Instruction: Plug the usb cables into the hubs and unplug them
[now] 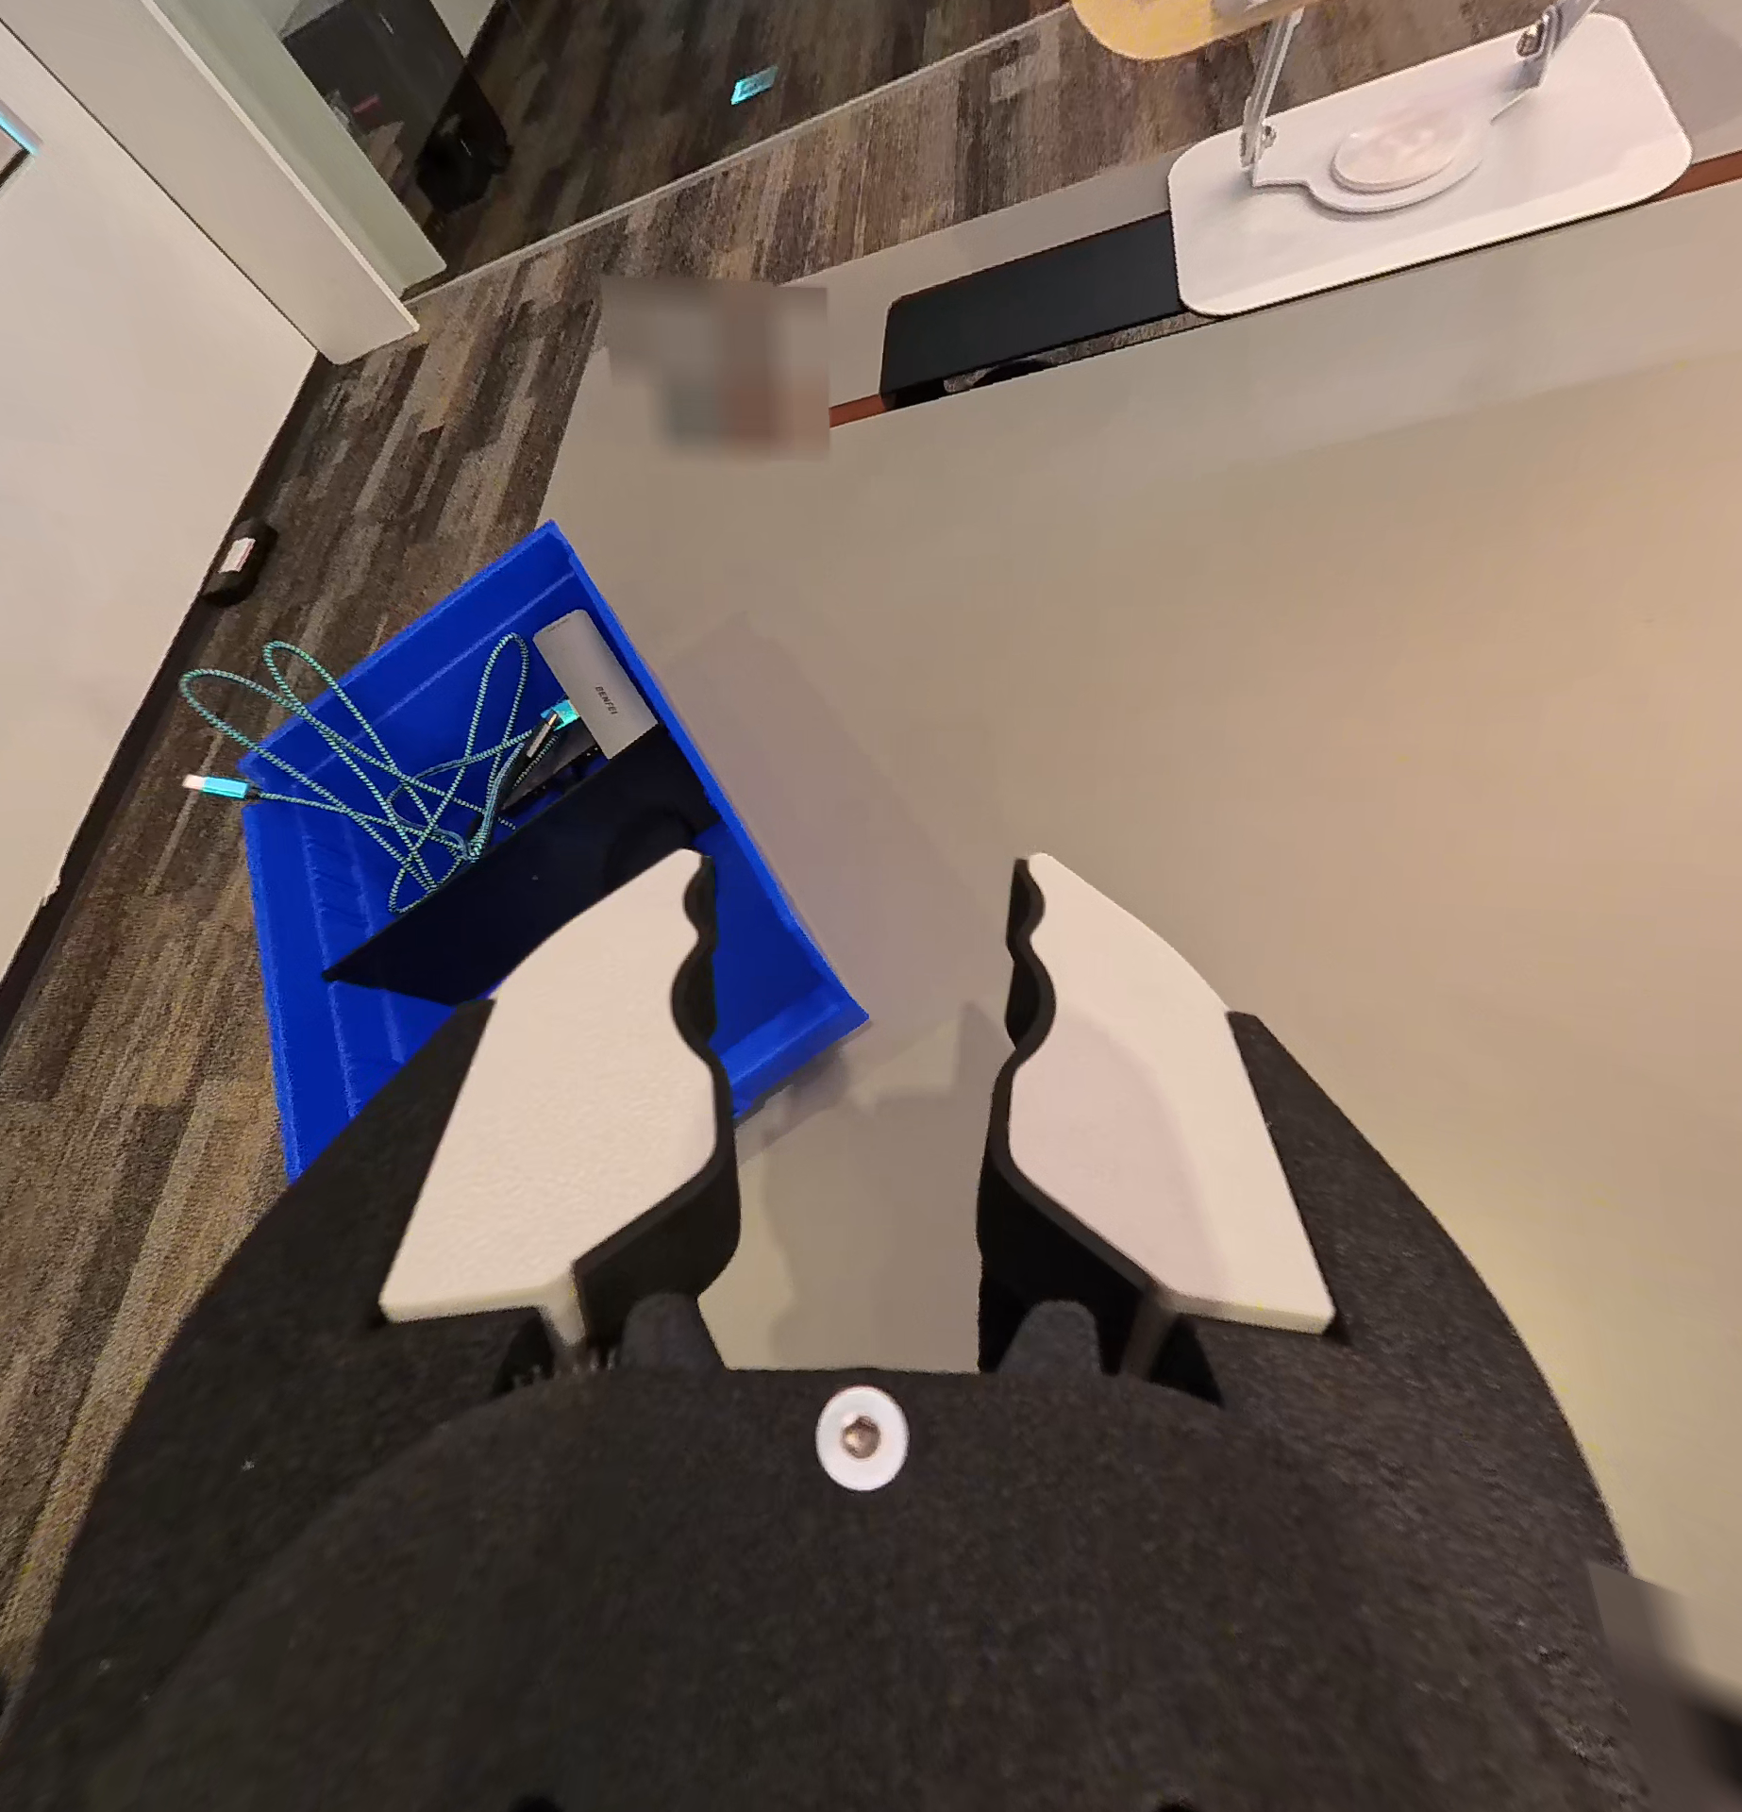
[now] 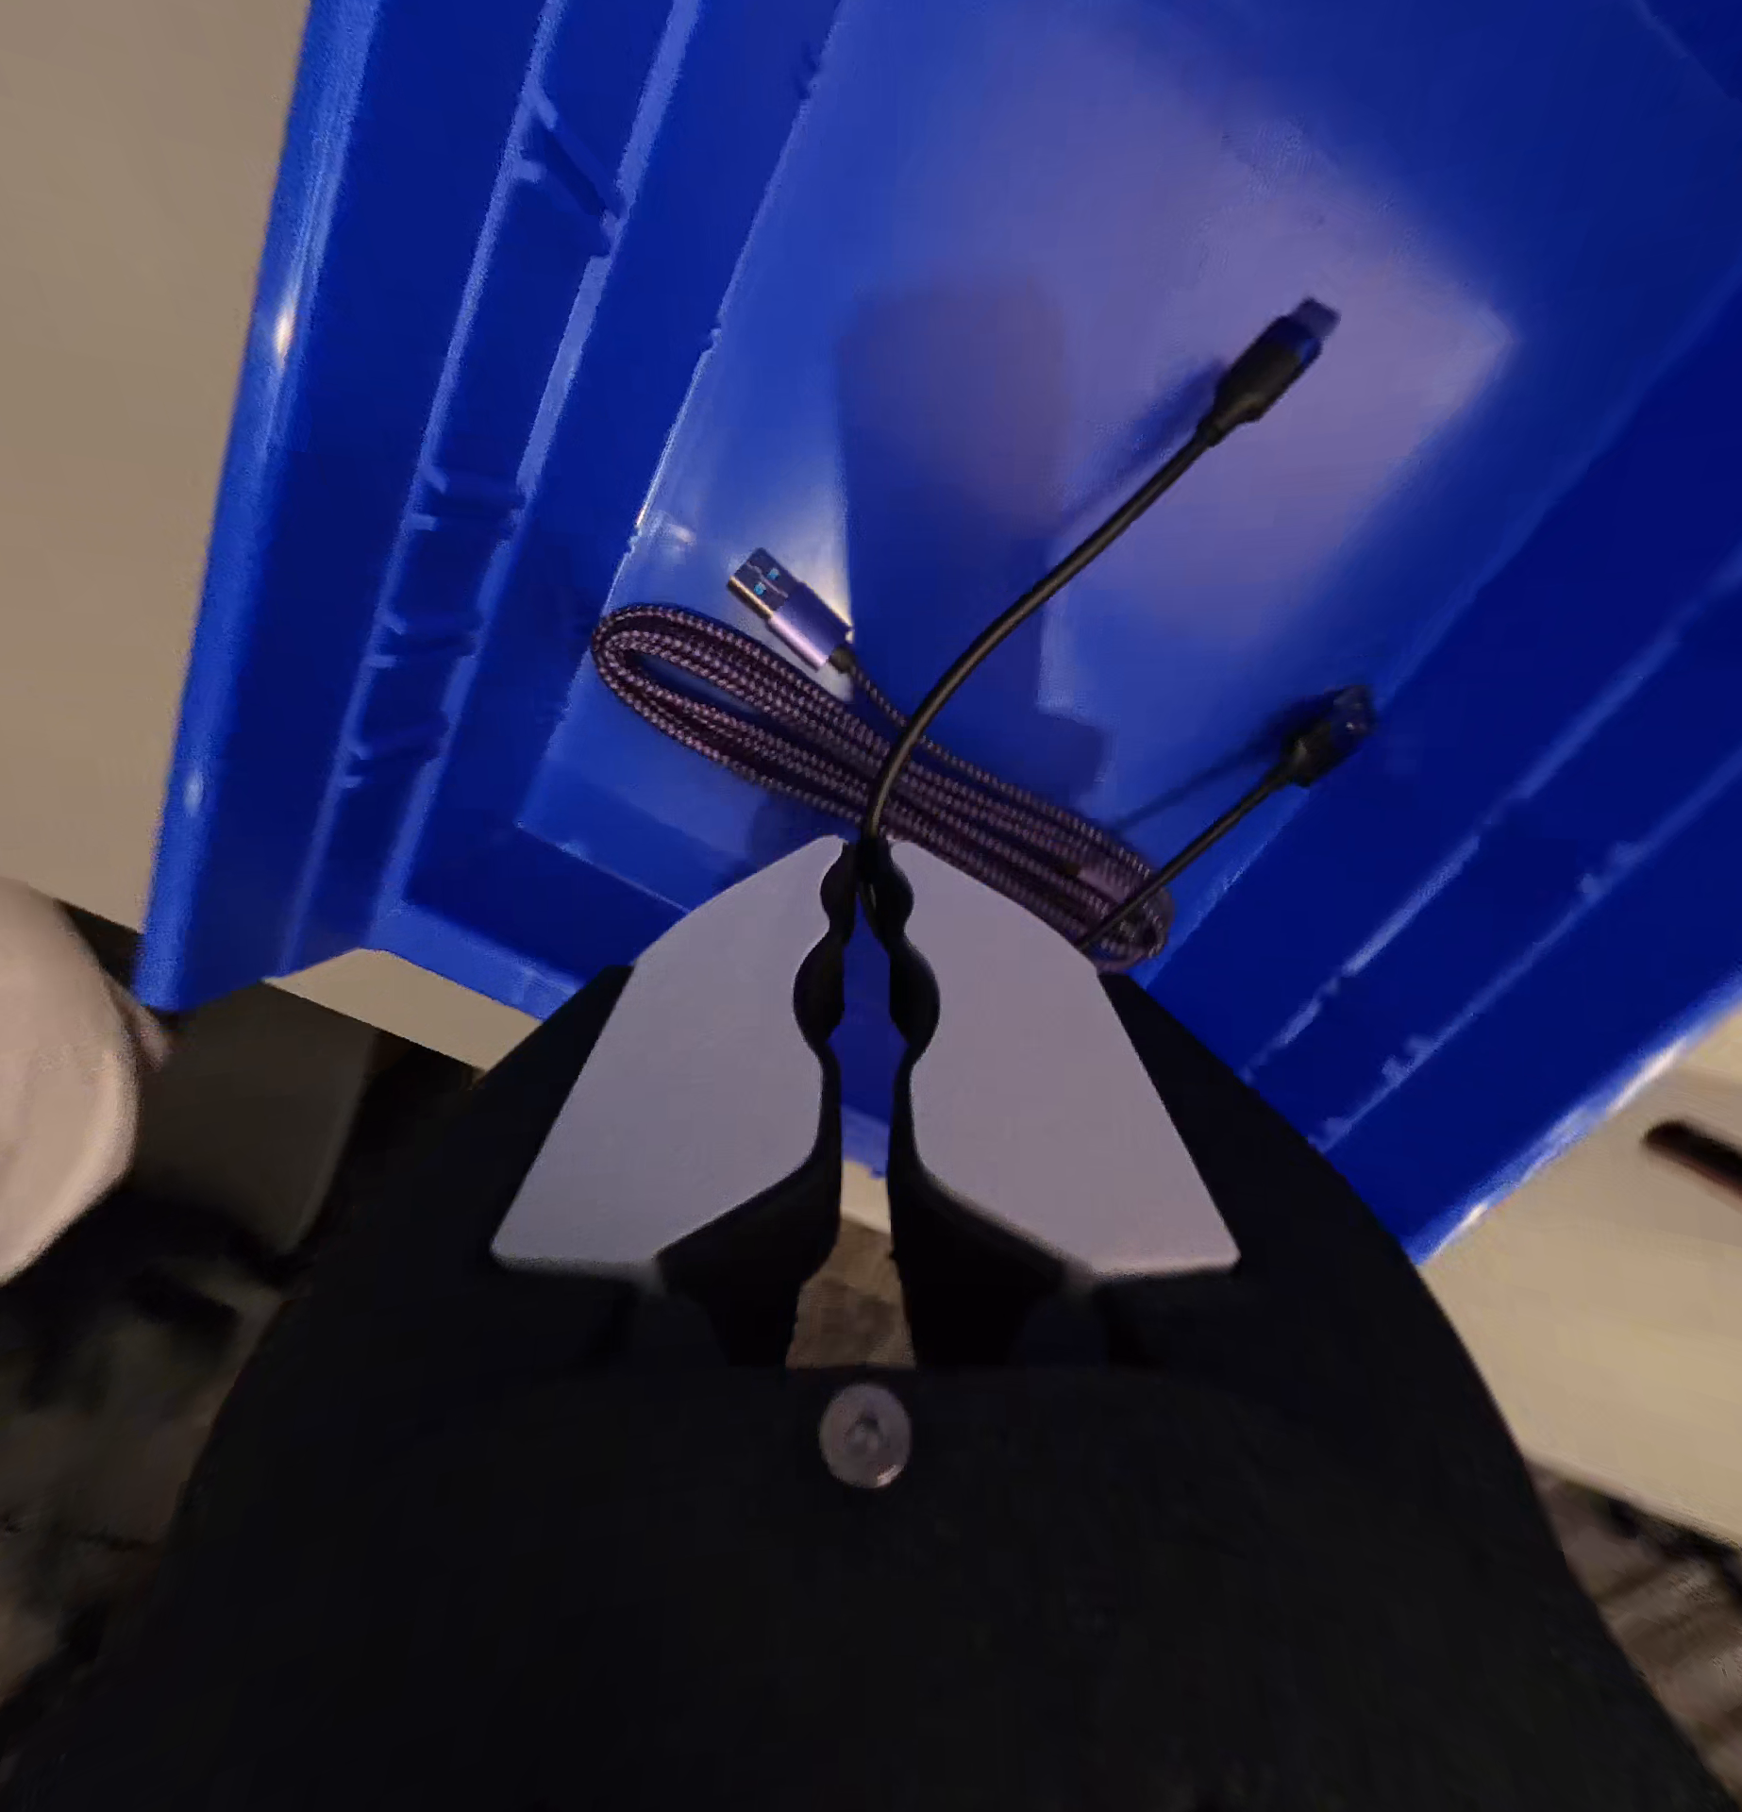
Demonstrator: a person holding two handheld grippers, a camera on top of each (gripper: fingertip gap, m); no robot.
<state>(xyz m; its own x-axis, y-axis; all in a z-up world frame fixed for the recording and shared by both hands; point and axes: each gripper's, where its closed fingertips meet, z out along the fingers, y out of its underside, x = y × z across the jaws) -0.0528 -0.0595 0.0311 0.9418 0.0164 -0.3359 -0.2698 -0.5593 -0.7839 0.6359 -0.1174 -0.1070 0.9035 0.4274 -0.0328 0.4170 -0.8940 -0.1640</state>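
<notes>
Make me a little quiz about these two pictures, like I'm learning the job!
1. True or false: the right hand-held gripper is shut on the thin black cable.
2. What colour is the coiled braided cable lying in the blue bin under the right hand-held gripper?
A. Purple
B. Orange
C. White
3. Fill in: the left hand-held gripper is ____ and holds nothing, while the teal braided cable hangs over the rim of the blue bin with the grey hub.

Key:
1. True
2. A
3. open
</notes>
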